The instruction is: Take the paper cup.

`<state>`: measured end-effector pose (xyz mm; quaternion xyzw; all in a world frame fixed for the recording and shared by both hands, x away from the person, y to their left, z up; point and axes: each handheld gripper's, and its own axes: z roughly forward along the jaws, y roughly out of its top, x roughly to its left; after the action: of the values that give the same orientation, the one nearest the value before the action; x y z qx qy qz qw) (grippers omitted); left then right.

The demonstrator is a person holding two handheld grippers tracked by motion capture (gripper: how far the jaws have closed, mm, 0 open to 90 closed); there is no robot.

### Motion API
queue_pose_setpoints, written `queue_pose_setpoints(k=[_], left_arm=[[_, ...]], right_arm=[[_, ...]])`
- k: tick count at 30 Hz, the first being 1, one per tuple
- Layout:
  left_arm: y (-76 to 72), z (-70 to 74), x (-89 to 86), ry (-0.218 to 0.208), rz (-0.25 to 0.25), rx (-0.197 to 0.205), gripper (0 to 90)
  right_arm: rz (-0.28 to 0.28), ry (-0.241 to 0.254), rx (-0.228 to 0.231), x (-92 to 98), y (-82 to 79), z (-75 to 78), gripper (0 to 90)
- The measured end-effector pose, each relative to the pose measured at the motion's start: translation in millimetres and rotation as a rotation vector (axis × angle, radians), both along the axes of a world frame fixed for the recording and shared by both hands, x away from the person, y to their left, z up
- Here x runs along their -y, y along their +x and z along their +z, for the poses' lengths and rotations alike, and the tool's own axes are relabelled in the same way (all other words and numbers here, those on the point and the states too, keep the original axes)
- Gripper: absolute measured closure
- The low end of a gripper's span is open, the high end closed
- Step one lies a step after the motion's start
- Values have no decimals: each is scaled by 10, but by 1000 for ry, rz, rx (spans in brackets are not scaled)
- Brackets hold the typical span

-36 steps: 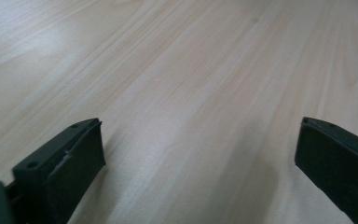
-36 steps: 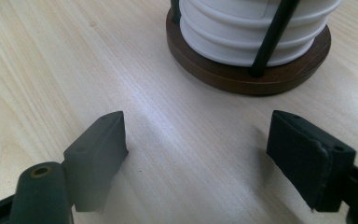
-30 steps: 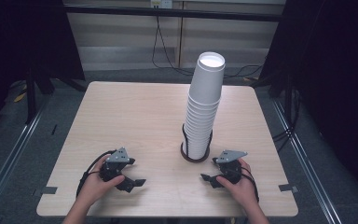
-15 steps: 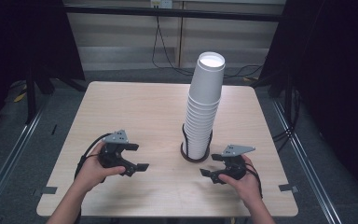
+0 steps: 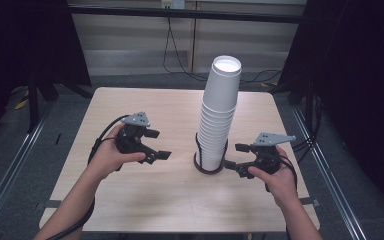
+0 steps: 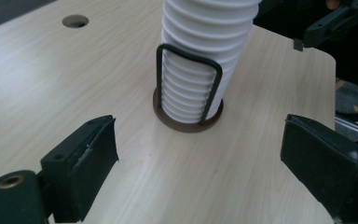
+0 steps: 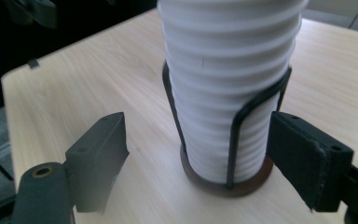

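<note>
Since the earlier high views both hands have lifted off the table: the left gripper (image 5: 152, 145) has risen and swung so that it aims right toward the stack, and the right gripper (image 5: 237, 156) has come up beside the stack's foot.

The table (image 5: 145, 200) is a pale wooden top with rounded corners. On it, a little right of the middle, stands the stack of white paper cups (image 5: 220, 115), upright, tall, with the open mouth of the top cup facing up. The stack sits in a holder (image 5: 200, 165): a dark round base on the table with thin black wire loops rising around the lowest cups. In the left gripper view the holder (image 6: 189, 123) lies ahead of the jaws, with one wire loop facing the camera.

The left gripper is held in the person's left hand (image 5: 111, 159), to the left of the stack and apart from it. Its jaws have just been closing, yet they stand spread with nothing between them but bare table.

The right gripper is in the right hand (image 5: 275, 177), just right of the holder. Its jaws have just opened a little; in the right gripper view they stand spread to either side of the cups (image 7: 228, 93) and the wire, with the right pad very near the loop; I cannot tell whether it touches.
</note>
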<state>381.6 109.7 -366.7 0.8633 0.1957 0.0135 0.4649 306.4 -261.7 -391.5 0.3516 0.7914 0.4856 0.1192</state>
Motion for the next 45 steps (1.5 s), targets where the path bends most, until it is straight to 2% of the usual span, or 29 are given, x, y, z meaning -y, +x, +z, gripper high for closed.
queue_pose_setpoints(k=[2,3,6,11,13,15,16,19,20,22,26,31,32,36,38,40,45], left_arm=[[32,89,41,-10,-5,5,109],[45,131,62,-16,-6,5,109],[93,253,129,-8,-13,17,110],[154,381,201,-40,-16,5,112],[175,431,218,-29,-14,15,114],[199,488,221,-38,-13,21,115],[213,522,218,-48,-13,12,118],[250,574,232,-55,-10,9,118],[267,593,239,-53,-13,17,118],[294,626,257,-63,-10,8,118],[340,693,327,-65,-12,18,120],[371,776,445,-69,-29,15,120],[381,796,467,-71,-27,26,116],[406,847,539,-88,-45,24,118],[411,870,573,-83,-47,33,117],[429,899,607,-82,-58,33,116],[453,990,681,-109,-77,41,115]], right_arm=[[6,-4,15,-8,41,110,200],[6,-4,15,-8,41,110,200],[18,-10,24,-32,74,205,198],[28,-17,36,-79,109,343,190],[26,-3,38,-90,122,385,190],[24,12,39,-91,148,424,190],[23,18,41,-90,161,446,190],[26,76,31,-72,222,515,187],[23,78,31,-67,233,533,186],[16,65,44,-58,254,587,186],[16,90,61,-58,297,713,182],[14,103,68,-87,327,790,177],[21,112,68,-100,336,804,163],[3,87,77,-131,369,856,158],[-5,102,71,-129,401,870,154],[-15,114,85,-132,426,884,154],[-19,119,85,-154,488,900,154]])
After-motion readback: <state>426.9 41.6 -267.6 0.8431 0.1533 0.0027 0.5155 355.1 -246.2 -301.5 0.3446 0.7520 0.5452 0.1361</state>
